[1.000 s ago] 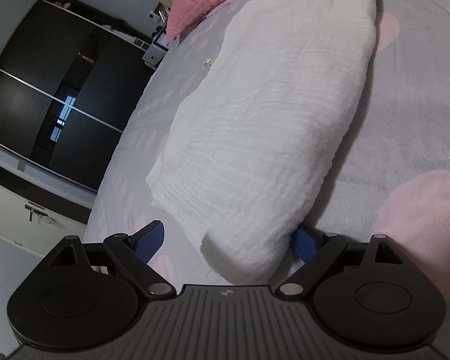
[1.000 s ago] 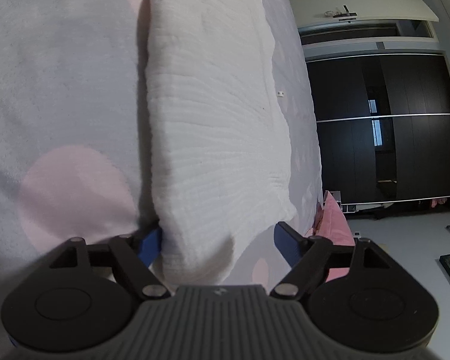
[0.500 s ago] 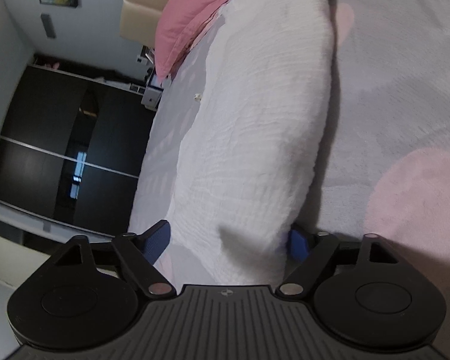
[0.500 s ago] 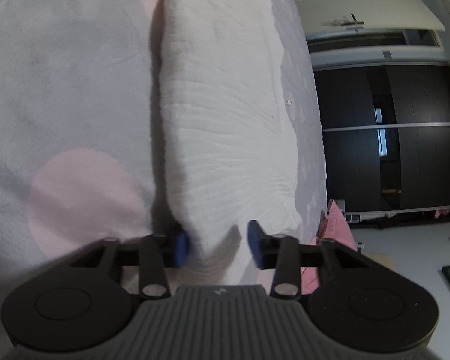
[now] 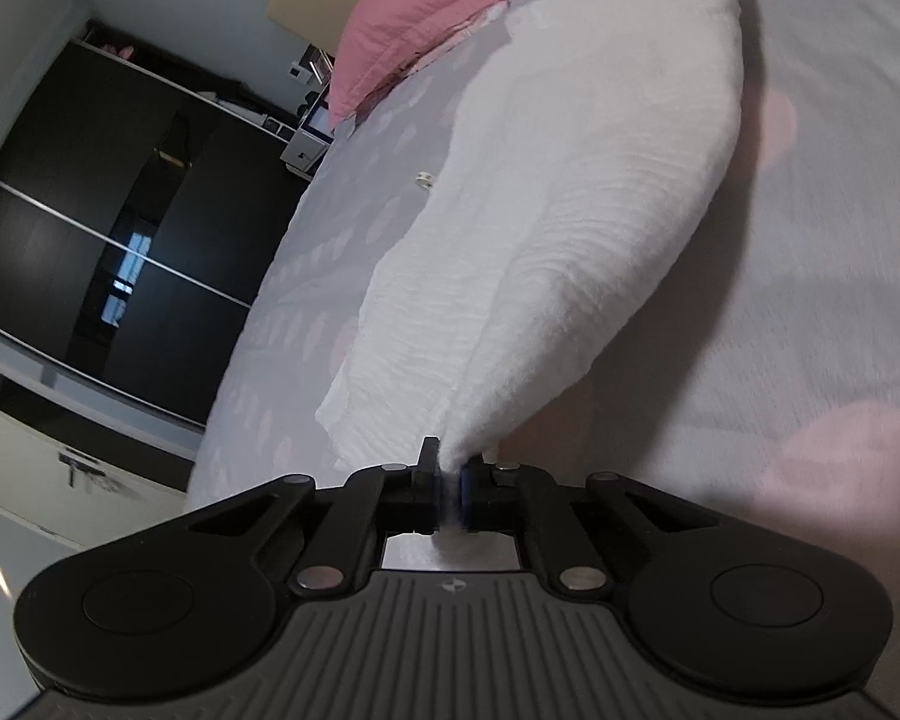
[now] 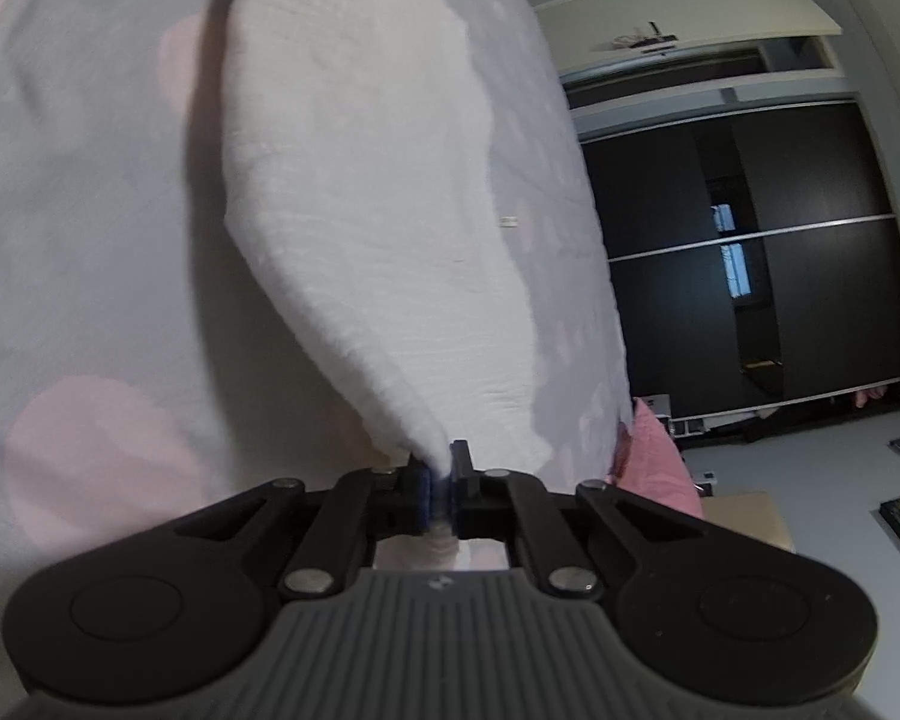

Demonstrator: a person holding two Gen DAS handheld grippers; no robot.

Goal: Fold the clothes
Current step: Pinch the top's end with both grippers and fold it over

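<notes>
A big bed (image 5: 822, 276) with a grey cover and pink dots fills most of the view. A long white cloth (image 5: 570, 228) lies on the bed, pulled up at both ends. A dark wardrobe (image 5: 90, 228) stands beside the bed. A pink pillow (image 5: 426, 18) sits at the bed's far end. The left gripper (image 5: 448, 489) pinches one end of the cloth tight. The right gripper (image 6: 439, 491) pinches the other end tight.
</notes>
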